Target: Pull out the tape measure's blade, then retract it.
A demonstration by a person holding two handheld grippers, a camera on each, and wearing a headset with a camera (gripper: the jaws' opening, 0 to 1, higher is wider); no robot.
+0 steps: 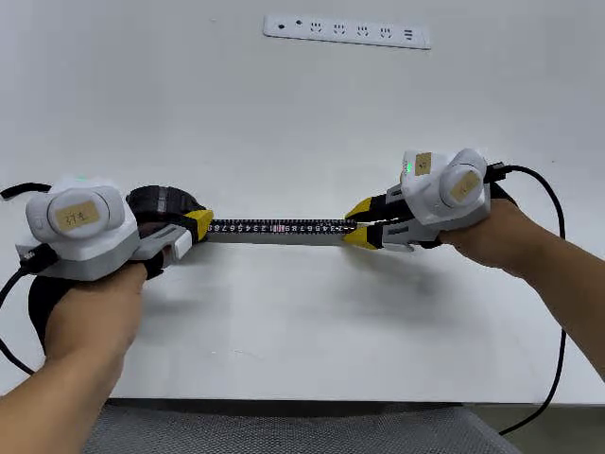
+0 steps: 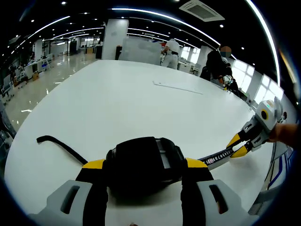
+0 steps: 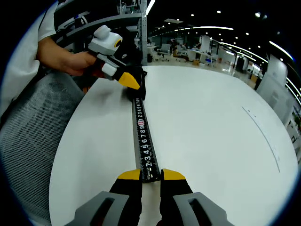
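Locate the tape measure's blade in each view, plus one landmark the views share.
Head view: the blade runs horizontally across the centre.
Left gripper view: lower right, the blade slants up to the right gripper.
Right gripper view: centre, the blade runs from the tongs at the bottom up to the case.
Shared landmark: the black case at the blade's other end.
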